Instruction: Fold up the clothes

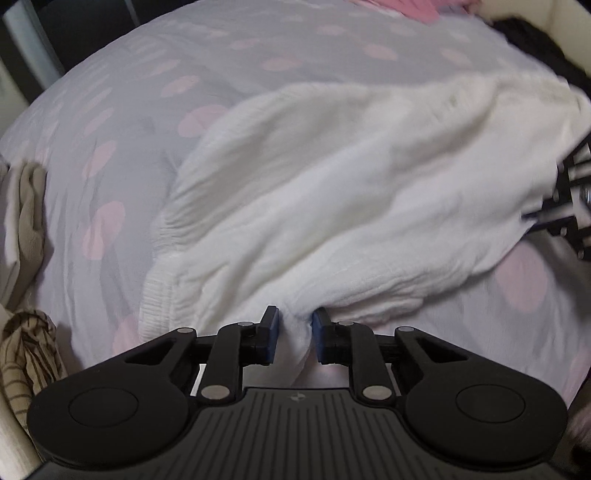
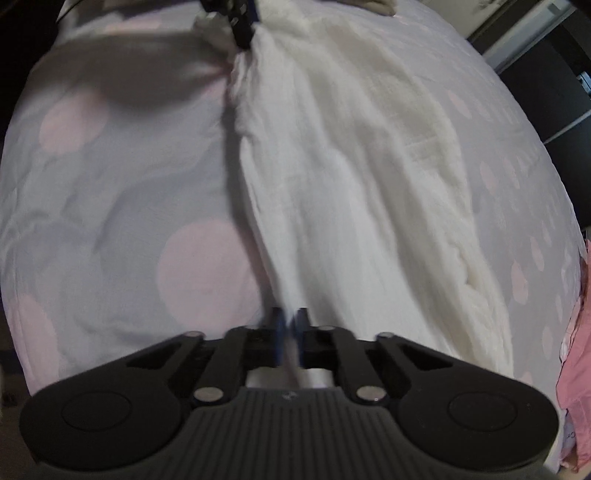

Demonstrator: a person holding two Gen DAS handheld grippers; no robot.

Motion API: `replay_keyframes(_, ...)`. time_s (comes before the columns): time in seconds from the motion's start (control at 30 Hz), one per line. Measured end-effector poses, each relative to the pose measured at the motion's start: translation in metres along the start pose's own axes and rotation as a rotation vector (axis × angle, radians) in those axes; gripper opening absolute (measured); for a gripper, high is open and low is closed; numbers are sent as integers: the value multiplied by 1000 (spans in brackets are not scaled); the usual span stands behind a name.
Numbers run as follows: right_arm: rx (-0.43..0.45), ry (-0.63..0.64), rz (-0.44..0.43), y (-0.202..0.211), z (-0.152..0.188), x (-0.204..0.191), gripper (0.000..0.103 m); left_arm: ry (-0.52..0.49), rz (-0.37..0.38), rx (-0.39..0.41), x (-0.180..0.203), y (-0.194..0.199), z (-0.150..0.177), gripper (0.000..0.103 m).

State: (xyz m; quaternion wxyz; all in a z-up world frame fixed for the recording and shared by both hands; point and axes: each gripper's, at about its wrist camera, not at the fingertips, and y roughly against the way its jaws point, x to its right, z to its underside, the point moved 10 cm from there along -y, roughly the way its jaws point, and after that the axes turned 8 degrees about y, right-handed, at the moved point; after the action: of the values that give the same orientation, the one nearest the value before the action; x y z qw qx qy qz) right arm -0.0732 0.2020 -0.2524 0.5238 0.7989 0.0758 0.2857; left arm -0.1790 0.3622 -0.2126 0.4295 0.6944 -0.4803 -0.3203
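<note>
A white fluffy sweater point(image 1: 351, 192) is spread on a bed cover point(image 1: 110, 147) that is grey with pink spots. Just in front of the left tool point(image 1: 295, 332), a bunch of the sweater's near edge is pinched between the two blue pads point(image 1: 271, 334). The pads are set narrow, with the white cloth squeezed between them. The ribbed band point(image 1: 157, 310) of the sweater is seen just to the left of this tool.

The right tool point(image 2: 290, 338) is seen blurred in its own view. Its pads are almost shut, and a thin strip of the same white cloth appears to be caught between them. From this tool, the sweater point(image 2: 351, 184) runs straight ahead to the left tool point(image 2: 242, 26), which is seen far ahead, at the top of the right wrist view. So the sweater is held at two ends of one edge, and that edge looks pulled fairly straight between them.

The sweater is judged to be soft, thick and floppy. It is likely light, but it will sag and bunch where it is not held. It is not likely to break or slip much, as fluffy cloth is gripped well by pads. The edge is best held close to the corners, so a neat fold can be made.

Other clothes are seen nearby: a striped cloth point(image 1: 26, 354) to the left of the left tool, and a pink garment point(image 2: 576, 369) to the right of the right tool.
</note>
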Motion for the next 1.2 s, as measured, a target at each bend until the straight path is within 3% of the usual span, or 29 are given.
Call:
replay_keyframes(0.1,56,-92,20,17,-10,25,4,15,-5,9,-2,1,-4,17)
replay_keyframes(0.23,101,-213,91,39,-14,57,4,-45,-20,52,9,11,-4,23)
replay_keyframes(0.4,112,-285,123,46,-17,73,4,-151,-16,140,35,32,-1,49)
replay_keyframes(0.57,96,-260,135,47,-18,68,4,-243,-42,201,60,44,13,49)
replay_keyframes(0.8,84,-252,134,42,-16,69,4,-390,-200,114,70,15,45,49)
replay_keyframes(0.9,80,-253,127,41,-14,67,4,-425,-282,106,62,-4,45,49)
replay_keyframes(1.03,84,-270,112,42,-12,66,4,-453,-336,102,57,-27,41,48)
replay_keyframes(1.07,86,-275,105,43,-11,65,4,-443,-348,116,54,-27,37,42)
replay_keyframes(1.1,90,-278,94,44,-11,64,4,-424,-353,128,52,-25,32,25)
replay_keyframes(1.2,106,-290,44,48,-10,59,4,-346,-318,131,40,-12,25,11)
